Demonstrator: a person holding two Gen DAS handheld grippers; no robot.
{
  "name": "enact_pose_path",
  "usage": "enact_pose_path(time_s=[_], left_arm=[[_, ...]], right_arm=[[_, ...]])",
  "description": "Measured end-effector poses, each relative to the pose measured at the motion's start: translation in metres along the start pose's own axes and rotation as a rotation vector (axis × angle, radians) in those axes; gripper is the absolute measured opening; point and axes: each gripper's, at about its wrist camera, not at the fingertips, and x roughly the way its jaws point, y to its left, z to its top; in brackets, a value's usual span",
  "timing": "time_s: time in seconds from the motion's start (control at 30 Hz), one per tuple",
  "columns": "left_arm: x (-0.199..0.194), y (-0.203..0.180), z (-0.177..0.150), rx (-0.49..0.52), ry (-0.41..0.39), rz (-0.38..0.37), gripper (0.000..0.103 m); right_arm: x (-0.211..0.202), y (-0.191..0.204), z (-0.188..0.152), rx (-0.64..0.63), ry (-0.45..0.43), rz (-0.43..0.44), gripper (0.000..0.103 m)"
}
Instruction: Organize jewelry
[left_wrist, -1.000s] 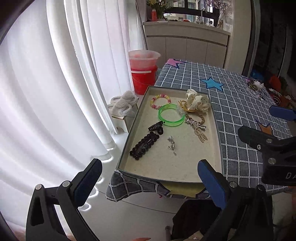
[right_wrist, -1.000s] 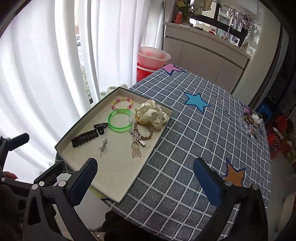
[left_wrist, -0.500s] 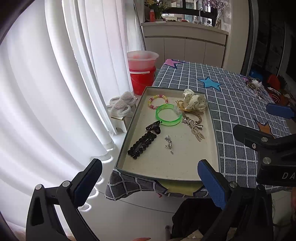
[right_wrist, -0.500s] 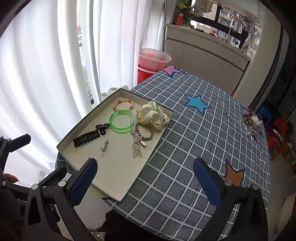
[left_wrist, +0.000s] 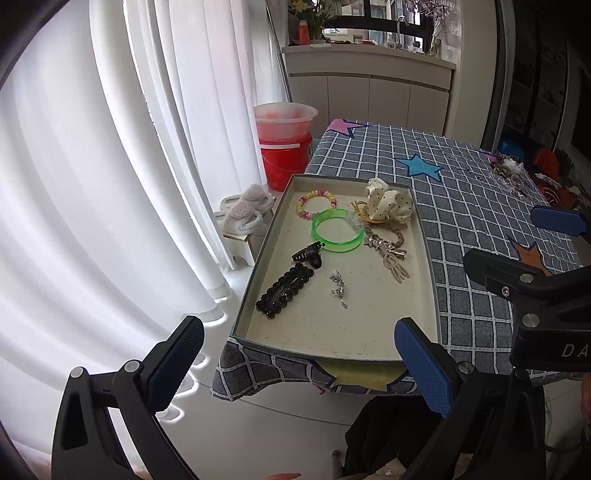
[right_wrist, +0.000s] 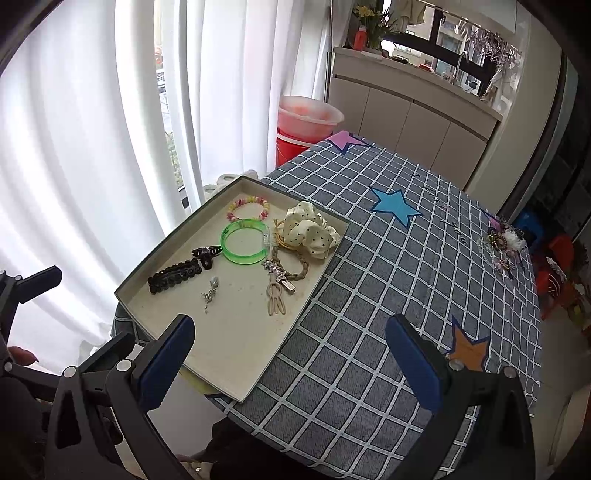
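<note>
The bench (right_wrist: 388, 295) is covered by a grey checked cloth printed with coloured stars. At its near left corner a shallow beige tray (right_wrist: 236, 354) is set, slightly overhanging the edge. Both tongs are held above the near edge, spread wide and gripping nothing: the left tongs (left_wrist: 295, 354) are seen over the tray's near rim, the right tongs (right_wrist: 290, 352) over tray and cloth.

Inside the tray, a cream polka-dot scrunchie (right_wrist: 310, 230) is laid at the far right, touching a yellow hair tie. Just beside it a green bangle (right_wrist: 245, 242) is placed, with a pastel bead bracelet (right_wrist: 248, 206) behind it. A black beaded hair clip (right_wrist: 173, 275) is seen along the left side, a small black claw clip (right_wrist: 206, 254) between it and the bangle. A braided loop with a star charm (right_wrist: 286, 271) lies right of centre, and a small silver pendant (right_wrist: 210, 291) is near the middle.

A further heap of jewelry (right_wrist: 504, 242) is left at the bench's far right edge.
</note>
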Motion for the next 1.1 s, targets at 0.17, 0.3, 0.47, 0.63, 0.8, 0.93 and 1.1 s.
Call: enact_pose_path(time_s=[0.17,0.3,0.47,0.63,0.8,0.93,1.1], left_arm=[[0.0008,0.0009,0.0007,-0.001,0.002,0.001,0.103],[0.0008,0.0010,0.0009,0.001,-0.001,-0.001,0.103],[0.0005,0.0003,0.0004,0.003,0.000,0.000,0.103],[0.0006,0.0007,0.0002,0.002,-0.001,0.002,0.103],[0.0004,0.0006,0.0002,0.003,-0.001,0.003,0.103],[0.0003,0.0007,0.0002,0.002,-0.001,0.003,0.103],[0.0003,0.0002,0.0002,0.003,-0.001,0.003,0.103]], right_arm=[[0.0006,0.0007,0.0004,-0.001,0.001,0.001,0.103],[0.0006,0.0010,0.0005,-0.001,0.001,0.001,0.103],[0.0004,0.0004,0.0006,-0.001,0.001,0.002,0.103],[0.0011,0.0011,0.0007,0.000,0.002,0.004,0.103],[0.0016,0.0019,0.0011,-0.004,0.002,0.004,0.103],[0.0023,0.0029,0.0012,-0.005,0.001,0.005,0.103],[0.0024,0.0031,0.0010,-0.004,0.002,0.005,0.103]])
